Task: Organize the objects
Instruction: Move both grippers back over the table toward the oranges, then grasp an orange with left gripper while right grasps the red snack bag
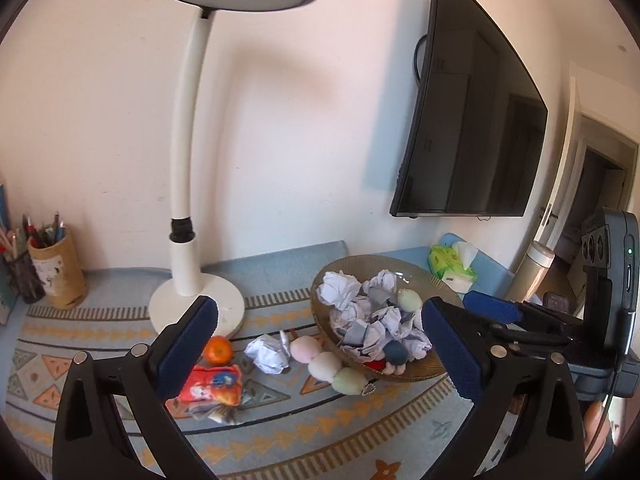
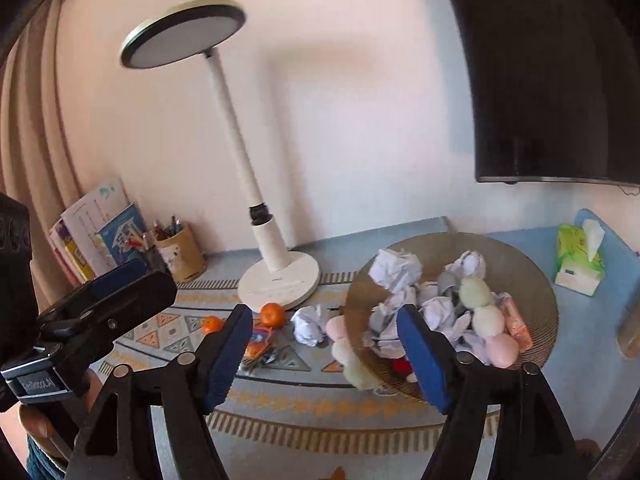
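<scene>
A brown glass bowl (image 1: pixel 404 276) sits on the patterned mat, holding crumpled paper balls (image 1: pixel 338 290) and a soft toy; it also shows in the right wrist view (image 2: pixel 532 280). On the mat lie a paper ball (image 1: pixel 268 354), a pastel plush skewer (image 1: pixel 324 364), an orange (image 1: pixel 218 350) and a red snack packet (image 1: pixel 212 384). My left gripper (image 1: pixel 320 354) is open and empty above them. My right gripper (image 2: pixel 324 354) is open and empty, over the bowl's near left rim. A second orange (image 2: pixel 212 324) shows in the right wrist view.
A white desk lamp (image 1: pixel 188 264) stands behind the loose items. A pen holder (image 1: pixel 58 272) and books (image 2: pixel 100 228) are at the back left. A green tissue pack (image 1: pixel 454 266) lies back right. A dark monitor (image 1: pixel 468 120) hangs on the wall.
</scene>
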Motion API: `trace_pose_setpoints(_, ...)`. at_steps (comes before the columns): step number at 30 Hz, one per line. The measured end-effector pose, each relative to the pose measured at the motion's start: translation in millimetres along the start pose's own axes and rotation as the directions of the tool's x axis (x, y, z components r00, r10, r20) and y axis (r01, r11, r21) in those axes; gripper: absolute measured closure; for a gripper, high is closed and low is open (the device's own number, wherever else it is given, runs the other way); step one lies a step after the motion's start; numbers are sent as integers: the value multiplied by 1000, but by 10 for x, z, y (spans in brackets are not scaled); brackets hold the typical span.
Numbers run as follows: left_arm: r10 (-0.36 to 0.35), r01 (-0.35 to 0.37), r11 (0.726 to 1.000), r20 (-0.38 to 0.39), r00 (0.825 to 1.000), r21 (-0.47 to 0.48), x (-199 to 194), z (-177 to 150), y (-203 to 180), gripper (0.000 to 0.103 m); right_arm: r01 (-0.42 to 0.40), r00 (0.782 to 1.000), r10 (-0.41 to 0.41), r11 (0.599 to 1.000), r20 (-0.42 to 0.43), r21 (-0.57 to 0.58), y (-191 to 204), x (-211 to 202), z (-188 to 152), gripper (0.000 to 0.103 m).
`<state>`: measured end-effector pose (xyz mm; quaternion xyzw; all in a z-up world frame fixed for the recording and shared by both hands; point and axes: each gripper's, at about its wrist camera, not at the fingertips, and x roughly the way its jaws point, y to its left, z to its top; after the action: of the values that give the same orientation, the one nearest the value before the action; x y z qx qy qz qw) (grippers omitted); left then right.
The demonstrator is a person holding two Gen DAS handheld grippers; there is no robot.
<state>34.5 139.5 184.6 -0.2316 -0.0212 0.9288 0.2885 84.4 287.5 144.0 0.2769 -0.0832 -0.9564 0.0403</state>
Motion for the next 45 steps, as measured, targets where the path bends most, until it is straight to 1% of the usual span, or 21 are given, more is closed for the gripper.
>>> trace_pose_setpoints(1,20,-20,1000,6,1000,-10,-121,-62,84,1,-17,1000,17,1000,-16,-22,138,44,-98,15)
trace_pose_setpoints(3,69,-69,997,-5,998,-35,-276,-241,258,1,-39,997,35,997,-68,-64,358,200,-348,15)
trace_pose_setpoints(5,129,-132,988,-50,990,-76,-325,-498,480,1,-51,992,40,994,-116,-92,486,395,-611,15)
trace_pose_setpoints(6,161,-168,981,-82,984,-94,-309,-640,601,1,-53,990,39,993,-137,-101,520,491,-735,15)
trace_pose_setpoints(8,243,-262,958,-150,958,-120,-236,-949,856,1,-63,986,44,991,-162,-114,546,626,-939,15)
trace_pose_setpoints(9,269,-295,945,-178,947,-140,-187,-1089,976,1,-57,986,36,990,-163,-125,544,686,-1018,15)
trace_pose_setpoints(10,281,-314,935,-198,939,-162,-156,-1219,1088,1,-49,985,26,990,-170,-135,540,737,-1077,15)
trace_pose_setpoints(11,281,-322,928,-214,936,-189,-136,-1324,1187,1,-42,984,15,989,-178,-145,536,786,-1128,15)
trace_pose_setpoints(13,276,-326,916,-222,935,-234,-109,-1471,1314,1,-24,984,-6,985,-178,-169,528,825,-1219,15)
trace_pose_setpoints(14,276,-330,910,-229,933,-250,-107,-1499,1343,1,-19,983,-12,985,-182,-171,520,845,-1256,15)
trace_pose_setpoints(15,267,-319,913,-218,939,-256,-125,-1484,1347,1,-16,981,-17,986,-195,-166,518,873,-1264,15)
trace_pose_setpoints(16,270,-313,915,-189,944,-254,-157,-1474,1338,1,-10,981,-23,986,-193,-168,522,871,-1257,15)
trace_pose_setpoints(17,287,-325,912,-179,941,-251,-173,-1480,1335,1,-6,982,-26,986,-187,-169,517,862,-1257,15)
trace_pose_setpoints(20,283,-328,913,-204,937,-243,-133,-1494,1306,1,-7,981,-26,986,-193,-167,502,870,-1254,15)
trace_pose_setpoints(23,302,-341,914,-193,934,-221,-136,-1494,1266,1,9,978,-42,986,-203,-165,494,895,-1255,13)
trace_pose_setpoints(27,300,-341,920,-213,930,-192,-93,-1502,1236,1,20,978,-51,988,-202,-153,470,901,-1254,13)
trace_pose_setpoints(34,332,-367,917,-213,919,-155,-82,-1509,1167,1,28,978,-58,988,-201,-150,462,889,-1260,12)
trace_pose_setpoints(37,335,-369,918,-216,917,-145,-71,-1505,1155,1,29,978,-59,989,-199,-146,462,889,-1260,12)
trace_pose_setpoints(41,330,-365,919,-217,919,-150,-70,-1505,1161,1,29,977,-57,990,-205,-137,438,903,-1257,9)
trace_pose_setpoints(45,329,-364,919,-216,919,-150,-70,-1505,1162,1,31,976,-57,992,-209,-125,425,908,-1259,9)
